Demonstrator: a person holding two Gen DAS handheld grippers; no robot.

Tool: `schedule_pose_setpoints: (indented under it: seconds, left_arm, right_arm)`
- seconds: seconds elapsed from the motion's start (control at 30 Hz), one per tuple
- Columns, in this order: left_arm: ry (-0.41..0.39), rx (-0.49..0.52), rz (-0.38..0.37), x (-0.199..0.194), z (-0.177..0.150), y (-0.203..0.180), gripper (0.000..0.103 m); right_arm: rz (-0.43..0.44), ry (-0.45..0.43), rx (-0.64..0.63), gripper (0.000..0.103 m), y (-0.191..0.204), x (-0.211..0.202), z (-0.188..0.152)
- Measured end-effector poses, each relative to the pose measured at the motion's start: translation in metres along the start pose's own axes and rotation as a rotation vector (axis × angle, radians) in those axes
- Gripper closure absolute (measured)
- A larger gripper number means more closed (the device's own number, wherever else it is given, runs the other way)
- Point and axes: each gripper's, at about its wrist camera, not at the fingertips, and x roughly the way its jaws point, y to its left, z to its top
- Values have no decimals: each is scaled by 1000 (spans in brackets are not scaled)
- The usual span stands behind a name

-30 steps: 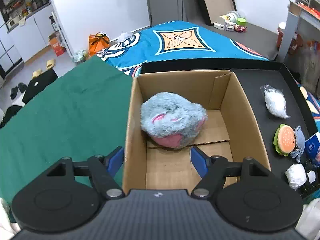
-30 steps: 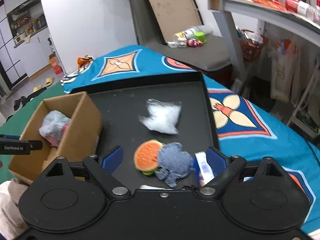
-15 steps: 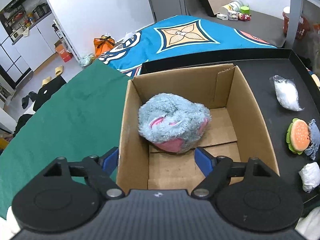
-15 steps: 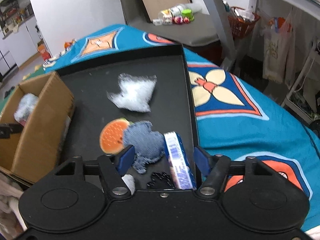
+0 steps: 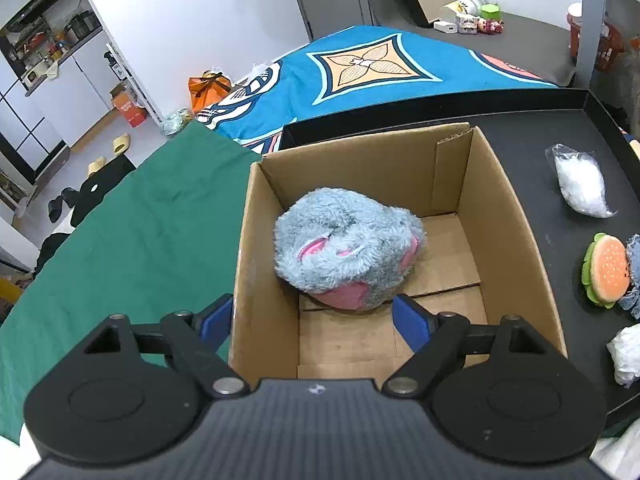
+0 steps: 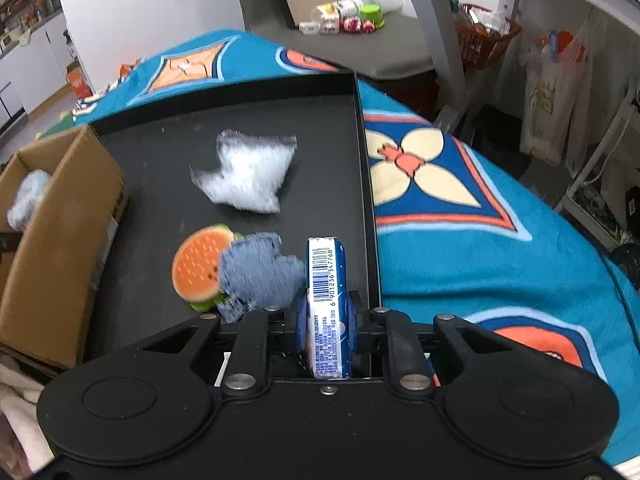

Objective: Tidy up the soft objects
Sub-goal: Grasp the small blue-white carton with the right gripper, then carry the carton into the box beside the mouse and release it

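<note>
- Two views, left wrist first.
- Left gripper (image 5: pixel 311 318) is seen spread wide, nothing held; its fingers straddle the near left wall of the box (image 5: pixel 516 216), one blue pad (image 5: pixel 216 316) outside, the other inside.
- Grey-pink plush (image 5: pixel 348 256) is seen lying inside the box, on its floor, toward the left wall and just ahead of the inner pad.
- Box is set on the left end of the black tray (image 5: pixel 568 104), with green cloth (image 5: pixel 120 240) to its left.
- Clear bag of white stuffing (image 5: pixel 580 188) is seen on the tray right of the box, apart from it.
- Burger toy (image 5: pixel 606 270) is seen nearer on the tray, touching a denim piece (image 5: pixel 634 276) at the frame edge.
- White wad (image 5: pixel 626 354) is seen at the tray's near right, cut off by the frame.
- Right wrist view next.
- Right gripper (image 6: pixel 325 322) is seen pressed together on a blue pack (image 6: pixel 326 300), held on edge with the barcode side up, near the tray's (image 6: pixel 362 152) right rim.
- Whether the pack touches the tray floor cannot be told.
- Denim piece (image 6: pixel 260 274) is seen just left of the pack, overlapping the burger toy (image 6: pixel 200 266).
- Stuffing bag (image 6: pixel 248 176) is seen farther out, mid-tray, blurred.
- Box (image 6: pixel 72 216) is seen at the left with the plush (image 6: pixel 26 198) inside.
- Patterned blue blanket (image 6: pixel 460 216) is seen under and right of the tray.
</note>
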Motion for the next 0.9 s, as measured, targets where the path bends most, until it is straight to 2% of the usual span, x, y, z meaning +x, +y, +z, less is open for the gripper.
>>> schedule_pose_setpoints:
  seconds: [0.8,0.9]
  left_arm:
    - [-37,-60,-74,-12,-8,26,20]
    - [-66,-55,-72,-17,-8,28,20]
  right_arm:
    - [60,-143,-115,84,62,-39,43]
    - [66,-155,-138,84,72,-43,47]
